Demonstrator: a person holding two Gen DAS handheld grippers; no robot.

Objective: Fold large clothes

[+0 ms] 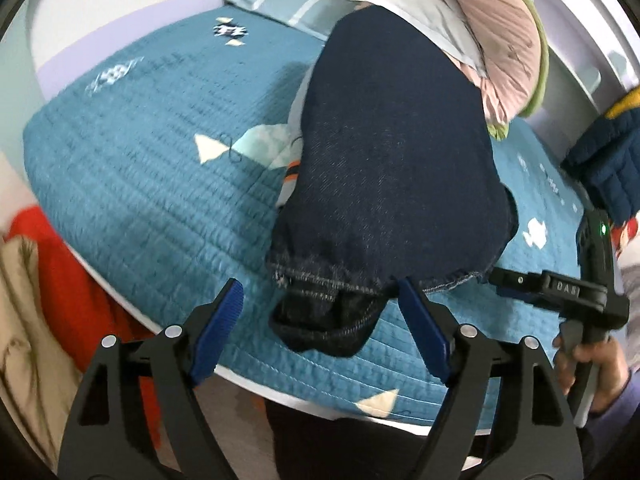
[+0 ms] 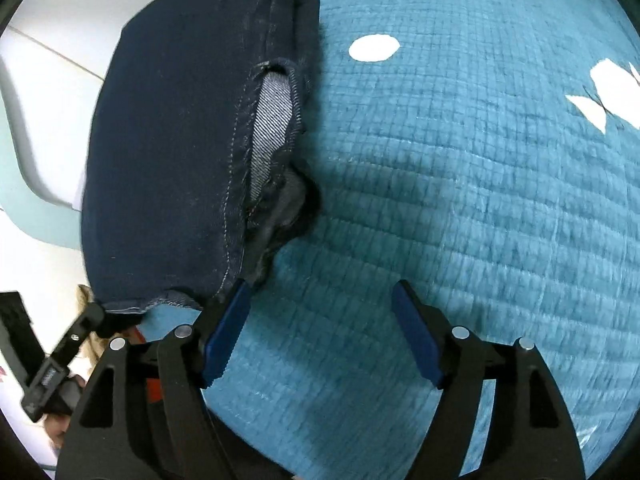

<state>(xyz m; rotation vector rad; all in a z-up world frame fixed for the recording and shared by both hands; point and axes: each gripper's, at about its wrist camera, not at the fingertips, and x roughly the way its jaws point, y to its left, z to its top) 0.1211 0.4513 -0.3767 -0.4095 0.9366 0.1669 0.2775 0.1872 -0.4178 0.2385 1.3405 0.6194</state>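
Dark denim jeans [image 1: 392,152] lie folded lengthwise on the teal quilted bedspread [image 1: 152,152], their hem end near the bed's front edge. The left gripper [image 1: 320,312] spreads wide, its blue pads either side of the hem, gripping nothing. The right gripper [image 2: 320,320] also gapes wide over bare quilt, its left pad [image 2: 226,332] just beside the jeans' hem [image 2: 256,248]. Bundled pink bedding [image 1: 500,40] sits at the far edge.

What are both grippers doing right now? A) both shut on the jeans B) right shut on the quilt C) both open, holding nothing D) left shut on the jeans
C: the left gripper and right gripper both stand wide open beside the jeans, nothing between their fingers.
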